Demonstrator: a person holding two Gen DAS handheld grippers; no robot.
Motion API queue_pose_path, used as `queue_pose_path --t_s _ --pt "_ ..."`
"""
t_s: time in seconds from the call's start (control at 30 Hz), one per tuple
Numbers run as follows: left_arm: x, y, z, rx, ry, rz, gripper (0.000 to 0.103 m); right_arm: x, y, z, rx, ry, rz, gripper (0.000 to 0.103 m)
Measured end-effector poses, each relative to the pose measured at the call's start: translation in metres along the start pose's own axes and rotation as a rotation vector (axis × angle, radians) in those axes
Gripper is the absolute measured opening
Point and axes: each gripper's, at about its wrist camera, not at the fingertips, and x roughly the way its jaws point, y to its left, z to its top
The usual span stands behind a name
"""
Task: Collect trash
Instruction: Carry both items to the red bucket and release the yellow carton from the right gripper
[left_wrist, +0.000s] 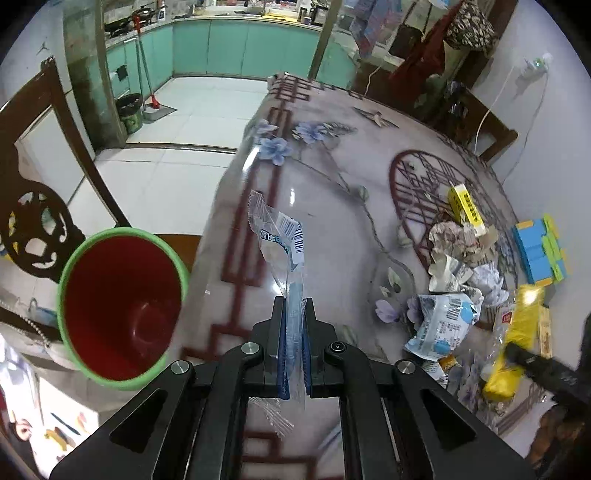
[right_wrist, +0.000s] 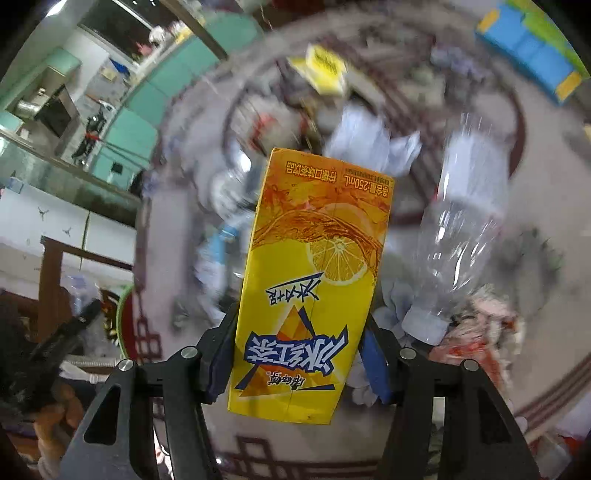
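Observation:
My left gripper is shut on a clear plastic wrapper with blue print and a barcode, held up over the table's left part. A red bin with a green rim stands to its left, below the table edge, mouth open towards me. In the right wrist view, my right gripper is shut on a yellow lemon-tea carton, both pads against its sides, lifted off the table. The same carton shows at the right edge of the left wrist view.
The flower-patterned table carries a trash pile at the right: a yellow box, crumpled paper and a blue-white wrapper. A clear plastic bottle lies beside the carton. A blue-green box sits further right. A dark chair stands beside the bin.

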Motion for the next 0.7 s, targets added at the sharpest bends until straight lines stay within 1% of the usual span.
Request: queue_pose_path --t_s 0.1,0.17,0.2,0.27,0.4,0.47,0.53,0.6,0.7 --pt "-0.006 0.02 0.003 -0.012 -0.02 0.004 0.007 -0.022 0.03 0.002 -0.05 -0.06 0.011 0.058" --pt "-0.01 0.036 0.004 -0.031 -0.029 0.014 0.007 -0.028 0.063 0.003 -0.116 -0.085 0.026 0.058" --pt "-0.011 0.049 0.004 -0.046 -0.033 0.027 0.007 -0.027 0.076 0.002 -0.141 -0.09 0.035 0.058" --pt "-0.014 0.068 0.003 -0.071 -0.034 0.048 0.007 -0.018 0.116 0.0 -0.218 -0.083 0.08 0.058" --pt "-0.02 0.119 -0.007 -0.143 -0.026 0.118 0.007 0.013 0.184 -0.014 -0.35 -0.015 0.173 0.058" --pt "-0.019 0.146 -0.014 -0.178 -0.014 0.159 0.007 0.038 0.22 -0.024 -0.415 0.037 0.224 0.058" --pt "-0.013 0.166 -0.021 -0.211 0.01 0.181 0.007 0.067 0.253 -0.037 -0.478 0.092 0.26 0.058" --pt "-0.004 0.186 -0.029 -0.251 0.037 0.185 0.007 0.103 0.281 -0.05 -0.527 0.17 0.281 0.058" --pt "0.009 0.198 -0.036 -0.26 0.071 0.199 0.007 0.147 0.307 -0.066 -0.564 0.256 0.281 0.058"
